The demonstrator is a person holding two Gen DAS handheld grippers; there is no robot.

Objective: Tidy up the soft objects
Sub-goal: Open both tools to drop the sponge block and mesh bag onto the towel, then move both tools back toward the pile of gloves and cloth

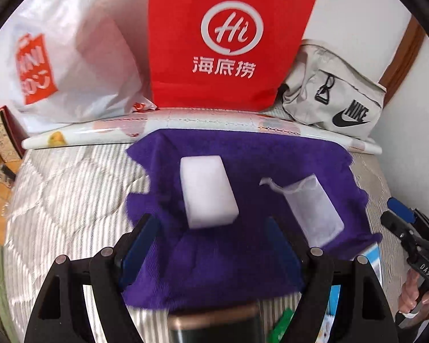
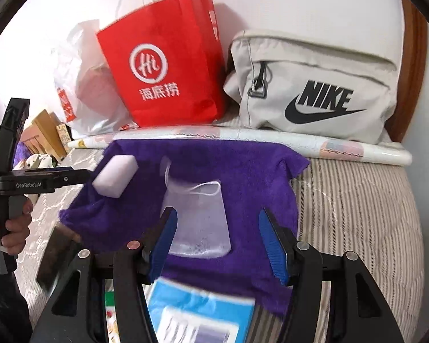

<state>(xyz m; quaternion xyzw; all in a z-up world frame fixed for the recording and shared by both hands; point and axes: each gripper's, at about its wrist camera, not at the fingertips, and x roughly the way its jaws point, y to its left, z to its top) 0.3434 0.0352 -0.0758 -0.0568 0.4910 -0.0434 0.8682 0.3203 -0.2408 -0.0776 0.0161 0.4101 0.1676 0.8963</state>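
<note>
One white sponge, one mesh pouch, perhaps empty, on one purple towel.

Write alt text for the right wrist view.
The open right gripper hangs empty over a purple towel on a striped bed, above a clear mesh pouch and beside a white sponge block. Behind stand a red paper bag and a beige Nike bag.

I count one purple terry towel spread on my striped quilt. On it lie one white foam block and one sheer white mesh drawstring pouch. Behind stand three bags: one red paper carrier, one white plastic sack, one beige fabric pack. One rolled printed sheet lies before them.
</note>
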